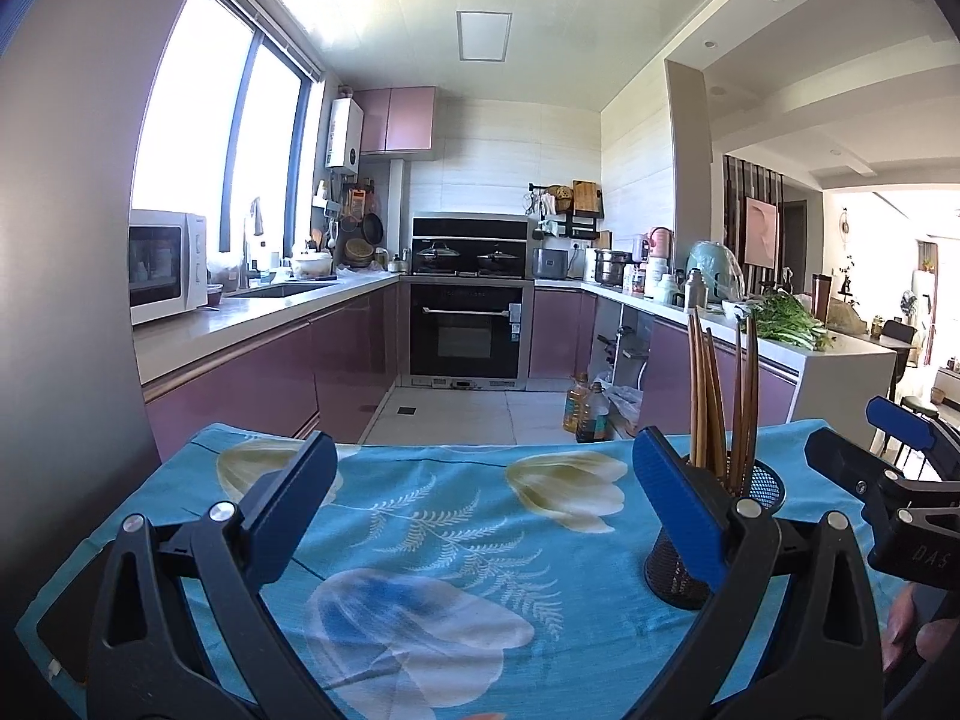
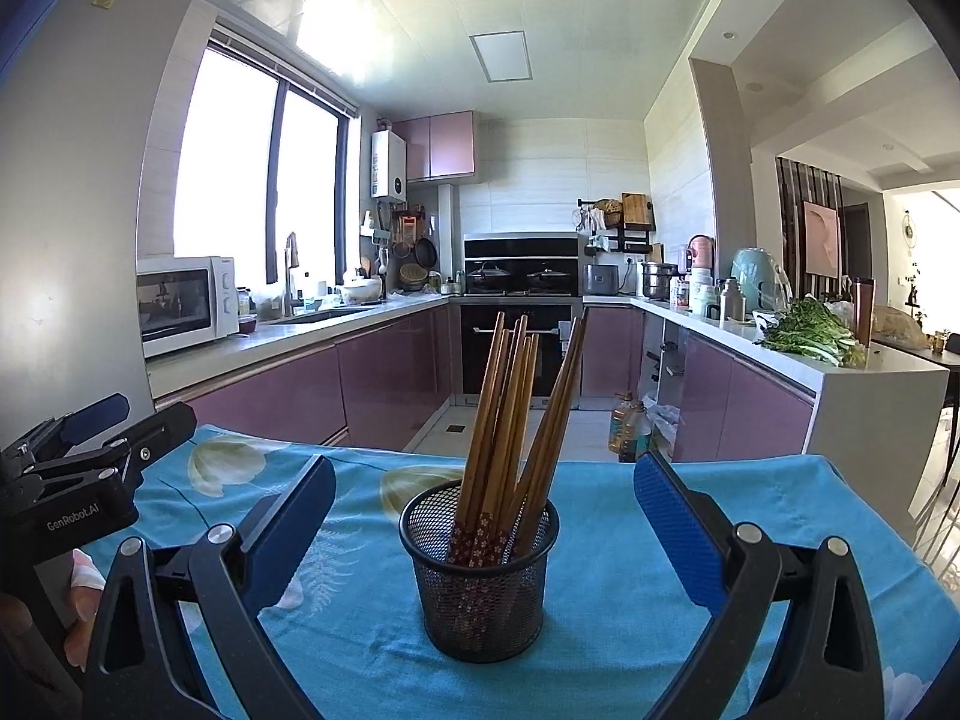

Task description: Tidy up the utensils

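Blue-padded jaws of the right gripper fill the bottom of the right wrist view, spread wide and holding nothing. Between them, not touching either pad, stands a black mesh cup on the desk, which is covered by a turquoise flowered cloth.

Chopsticks: a bundle of brown wooden sticks, all upright in the cup, patterned dark-red ends down, leaning in two loose fans. No count attempted; the sticks overlap.

Left gripper: also spread wide, empty, hovering over bare cloth to the left of the cup. Its right pad stands in front of the cup's left side in the left wrist view; contact cannot be judged from that angle. The right gripper shows at that view's right edge, beside the cup.

Desk survey: no loose chopstick or other utensil is visible on the cloth around the cup in either view. The near corners of the desk are hidden behind the gripper frames.

Judgement on progress: the task looks finished or nearly so, since every utensil in view is already in the cup. Remaining work, if any, would be tidying the lean of the sticks or collecting items lying outside both views. Nothing seen demands a further grasp.
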`<state>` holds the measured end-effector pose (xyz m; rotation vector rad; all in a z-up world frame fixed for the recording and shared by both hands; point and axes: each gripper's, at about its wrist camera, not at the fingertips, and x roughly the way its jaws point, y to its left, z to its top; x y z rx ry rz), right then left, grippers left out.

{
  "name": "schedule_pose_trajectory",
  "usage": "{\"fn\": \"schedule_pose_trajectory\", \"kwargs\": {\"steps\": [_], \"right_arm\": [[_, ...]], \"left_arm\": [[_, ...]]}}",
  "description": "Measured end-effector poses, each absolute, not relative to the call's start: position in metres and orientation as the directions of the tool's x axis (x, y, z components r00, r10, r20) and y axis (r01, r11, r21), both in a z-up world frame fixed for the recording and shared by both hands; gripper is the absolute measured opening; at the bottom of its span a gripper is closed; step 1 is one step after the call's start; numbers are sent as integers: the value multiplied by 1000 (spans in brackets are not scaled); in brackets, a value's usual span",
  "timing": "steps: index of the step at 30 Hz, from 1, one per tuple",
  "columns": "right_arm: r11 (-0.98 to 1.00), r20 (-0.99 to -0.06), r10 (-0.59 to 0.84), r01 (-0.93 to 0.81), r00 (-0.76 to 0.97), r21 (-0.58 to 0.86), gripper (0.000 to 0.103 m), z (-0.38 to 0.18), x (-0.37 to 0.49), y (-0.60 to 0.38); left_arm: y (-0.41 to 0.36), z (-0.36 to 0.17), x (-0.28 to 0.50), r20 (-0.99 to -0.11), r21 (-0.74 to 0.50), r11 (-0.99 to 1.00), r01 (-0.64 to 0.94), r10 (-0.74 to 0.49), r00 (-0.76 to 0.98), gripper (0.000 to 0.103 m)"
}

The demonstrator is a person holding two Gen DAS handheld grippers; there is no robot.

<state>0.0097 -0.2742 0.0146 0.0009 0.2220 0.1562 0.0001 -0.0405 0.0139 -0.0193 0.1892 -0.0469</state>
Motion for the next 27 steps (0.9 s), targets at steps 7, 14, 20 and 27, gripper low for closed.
{"fn": "schedule_pose_trajectory", "kwargs": {"steps": [7, 14, 20, 27], "right_arm": [[989, -218, 150, -150, 964, 16, 96, 15, 12, -273], [989, -218, 149, -148, 965, 19, 96, 14, 11, -273], [989, -216, 147, -146, 965, 19, 96, 14, 10, -273], [989, -218, 148, -146, 965, 24, 96, 13, 10, -274]], "left_arm": [[-41, 13, 1, -189, -18, 999, 41, -44, 981, 97], [-40, 13, -1, -182, -13, 999, 32, -34, 983, 97], [-39, 12, 0, -180, -10, 1000, 29, -30, 983, 97], [-38, 11, 1, -183, -5, 1000, 25, -25, 983, 97]]}}
